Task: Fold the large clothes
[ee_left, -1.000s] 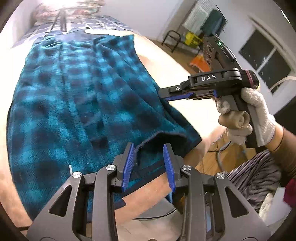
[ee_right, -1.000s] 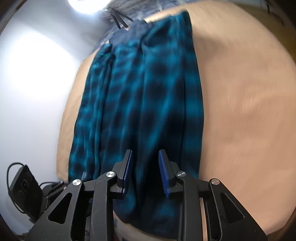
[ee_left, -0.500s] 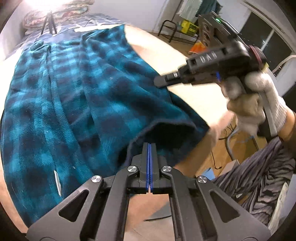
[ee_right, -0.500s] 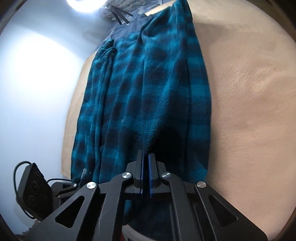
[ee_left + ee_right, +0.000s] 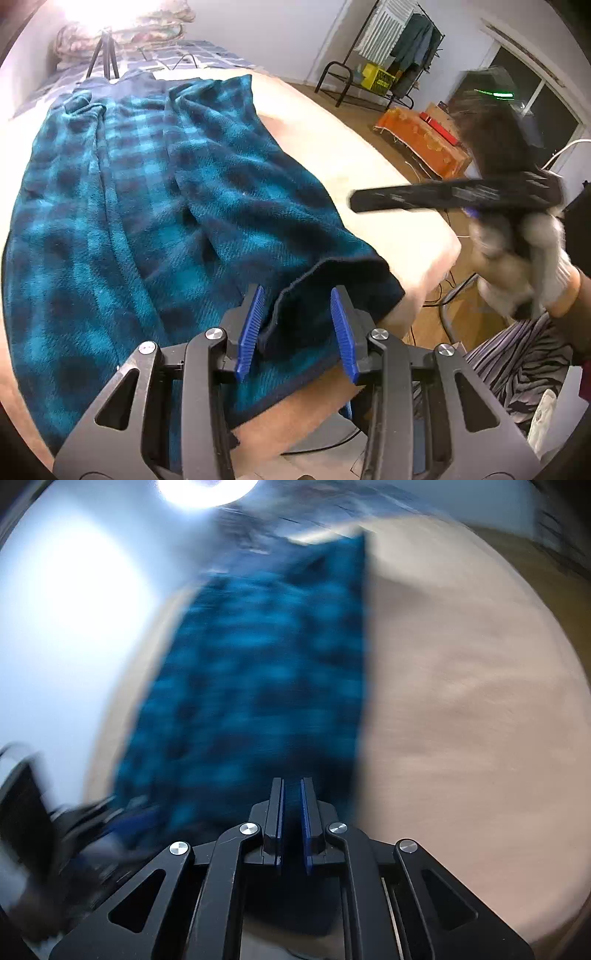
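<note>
Here we see a large teal and dark plaid fleece garment (image 5: 155, 206) spread lengthwise over a tan surface (image 5: 332, 140), its near hem hanging at the surface's front edge, close to both cameras. We cannot tell whether that surface is a bed or a tabletop.

Our left tool (image 5: 295, 325) hovers at that near hem. Its jaws have just been opening, and the blue pads (image 5: 249, 328) now stand partly apart. A dark-edged fold of the hem rises into the gap between them, but neither pad presses on it; the fabric sits loose there.

Our right tool (image 5: 354, 201) appears in the left wrist view as a blurred dark bar off to the right, above the bare tan surface beside the garment, carried by a hand in a white knit glove (image 5: 532, 266). Its own view is heavily smeared. There the right tool's (image 5: 291, 812) jaws have just parted slightly and stand narrow, with only a thin slot between the pads. Teal cloth shows through the slot, but with the blur we cannot tell whether it is pinched or simply lies behind.

Beyond the surface, a clothes rack (image 5: 391, 48) stands by the far wall, an orange cloth (image 5: 421, 144) lies on the wooden floor, and a tripod (image 5: 103, 55) stands at the far end near a bright light.
</note>
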A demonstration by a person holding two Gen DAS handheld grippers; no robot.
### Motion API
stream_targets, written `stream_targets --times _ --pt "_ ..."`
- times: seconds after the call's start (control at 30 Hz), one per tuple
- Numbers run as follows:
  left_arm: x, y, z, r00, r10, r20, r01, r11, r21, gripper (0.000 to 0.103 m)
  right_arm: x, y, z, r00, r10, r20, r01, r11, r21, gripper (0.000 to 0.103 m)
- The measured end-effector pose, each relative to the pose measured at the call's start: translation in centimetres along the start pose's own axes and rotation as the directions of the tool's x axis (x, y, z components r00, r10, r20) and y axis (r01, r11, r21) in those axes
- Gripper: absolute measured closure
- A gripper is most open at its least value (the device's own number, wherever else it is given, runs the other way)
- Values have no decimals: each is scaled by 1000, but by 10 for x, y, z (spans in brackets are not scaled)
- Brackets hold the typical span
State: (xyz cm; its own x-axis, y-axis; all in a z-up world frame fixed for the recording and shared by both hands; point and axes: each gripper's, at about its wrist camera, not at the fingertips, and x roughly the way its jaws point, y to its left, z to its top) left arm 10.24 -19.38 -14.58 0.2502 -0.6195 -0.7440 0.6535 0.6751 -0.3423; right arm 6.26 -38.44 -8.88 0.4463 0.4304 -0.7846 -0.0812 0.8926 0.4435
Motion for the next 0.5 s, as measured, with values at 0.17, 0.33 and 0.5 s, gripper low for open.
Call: stream_targets --times 0.17,0.33,0.5 --pt "23 -8 -5 996 82 -47 -77 992 99 73 12 33 -22 998 -12 -56 2 987 -162 76" --pt "29 -8 -13 992 111 -59 -104 987 119 102 25 32 -42 991 -99 -92 75 968 -240 94" --pt "1 -16 -18 997 70 -31 -66 989 129 102 12 32 -48 993 -62 -96 32 956 -291 100"
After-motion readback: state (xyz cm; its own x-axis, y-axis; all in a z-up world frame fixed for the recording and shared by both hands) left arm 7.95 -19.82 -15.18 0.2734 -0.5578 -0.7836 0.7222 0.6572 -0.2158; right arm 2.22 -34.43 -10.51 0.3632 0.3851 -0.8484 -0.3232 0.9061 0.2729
